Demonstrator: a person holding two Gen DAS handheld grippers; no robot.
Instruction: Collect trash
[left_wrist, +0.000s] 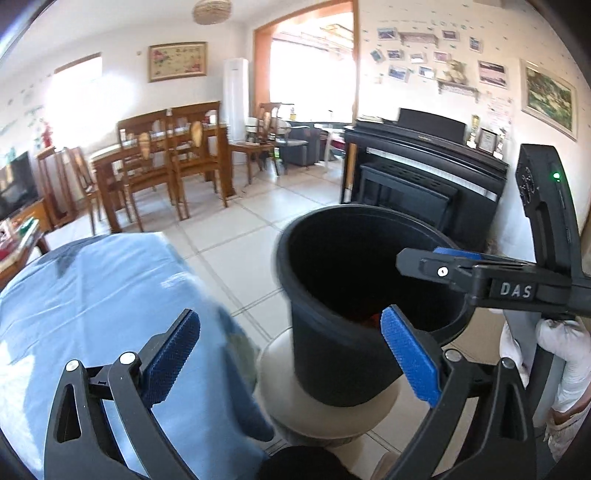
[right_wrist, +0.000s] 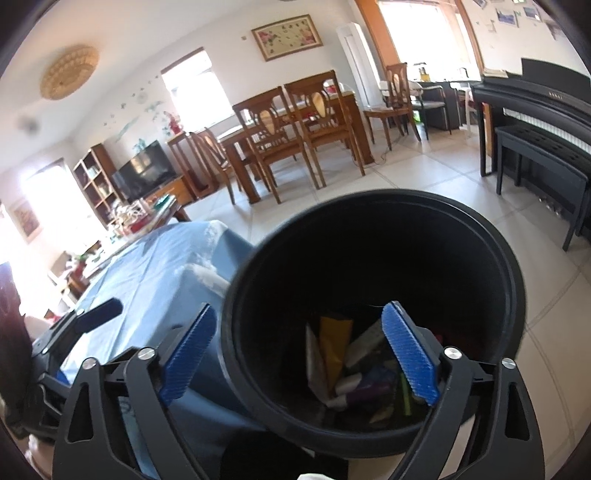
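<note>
A black trash bin (left_wrist: 354, 295) is seen standing on a pale round stool (left_wrist: 328, 410), just beside a table covered with a blue cloth (left_wrist: 103, 295). In the right wrist view the bin (right_wrist: 373, 229) is looked into from above, and assorted trash (right_wrist: 354, 373) is visible at its bottom: a yellow wrapper, white packets, a dark purple item and a green stick.

The right claw (right_wrist: 299, 356) is held wide open and nothing is gripped by it. Its left blue pad (right_wrist: 190, 356) lies outside the bin, over the blue cloth, while its right blue pad (right_wrist: 410, 356) is placed above the bin's opening, so the near rim is straddled. Whether the rim is touched cannot be told.

The left claw (left_wrist: 291, 356) is likewise spread wide and empty, with one pad over the cloth and the other in front of the bin's near wall. From this view the right claw (left_wrist: 443, 271) is seen over the bin's mouth, held by a white-gloved hand (left_wrist: 557, 362).
</note>
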